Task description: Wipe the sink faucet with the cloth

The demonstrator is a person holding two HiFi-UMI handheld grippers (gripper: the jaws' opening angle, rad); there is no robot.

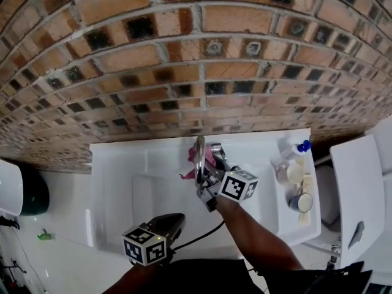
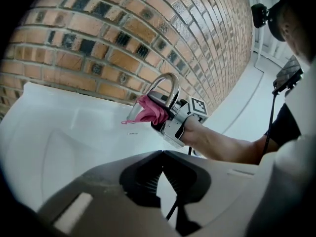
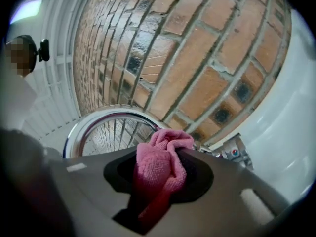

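Setting: white sink (image 1: 122, 158) fixed to a brick wall (image 1: 184, 54); the head view looks steeply down on it.
Faucet: chrome faucet (image 2: 167, 82), a tall arch, stands at the back middle of the sink near the wall.
Cloth: pink cloth (image 3: 160, 167), bunched up. It sits at the faucet arch, partway up, above the basin. In the head view pink shows on both sides of the spout. In the left gripper view it lies against the side of the arch.
Right gripper: right gripper (image 3: 163, 162) has its jaws clamped on the cloth. A wad fills the gap between them and a fold pokes out past the tips. The jaw tips are just beside the arch, and the marker cube faces the front of the sink.
Left gripper: left gripper (image 2: 163, 156) has its jaws pressed together, tips meeting, with nothing between them. It hangs low near the front edge of the sink, well apart from the faucet and pointing toward it.
Arms: both forearms reach in from the bottom of the head view, the right one stretched out over the basin.
Right end of the sink: a spray bottle (image 1: 293, 152) with a blue cap lies on the ledge, with two small cups (image 1: 295, 173) close beside it.
Tap mark: a small red-and-blue mark (image 3: 235, 152) shows on a metal part right of the cloth in the right gripper view.
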